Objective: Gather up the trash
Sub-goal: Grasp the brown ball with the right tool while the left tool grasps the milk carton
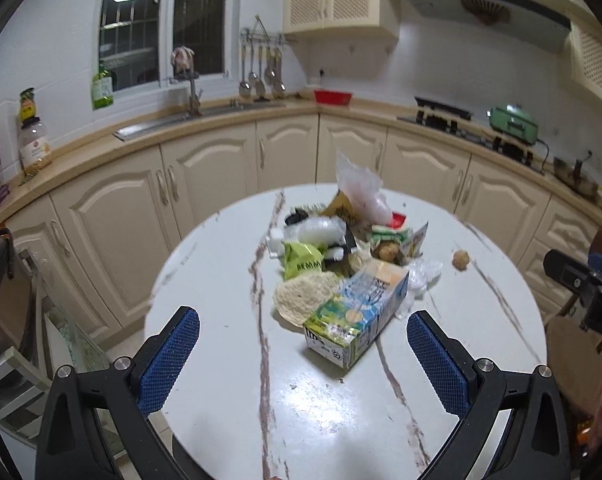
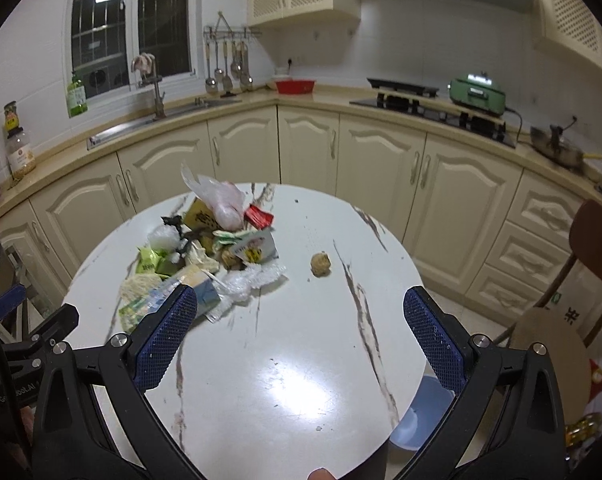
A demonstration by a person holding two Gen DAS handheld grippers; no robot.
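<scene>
A pile of trash [image 1: 341,248] lies on the round white marble table [image 1: 229,280]: a blue-green carton [image 1: 357,312] nearest me, a green wrapper [image 1: 301,264], a round noodle block [image 1: 301,300], clear plastic bags. A crumpled brown ball [image 1: 461,259] lies apart to the right. My left gripper [image 1: 303,356] is open and empty, just short of the carton. In the right wrist view the pile [image 2: 205,248] is at left and the brown ball [image 2: 321,265] is in the middle. My right gripper [image 2: 301,328] is open and empty above the table [image 2: 301,380].
Cream kitchen cabinets [image 2: 381,160] curve behind the table. A sink [image 1: 189,120] and a stove [image 1: 445,116] are on the counter. A wooden chair [image 2: 561,320] stands at right. A blue bin [image 2: 421,416] shows under the table's right edge.
</scene>
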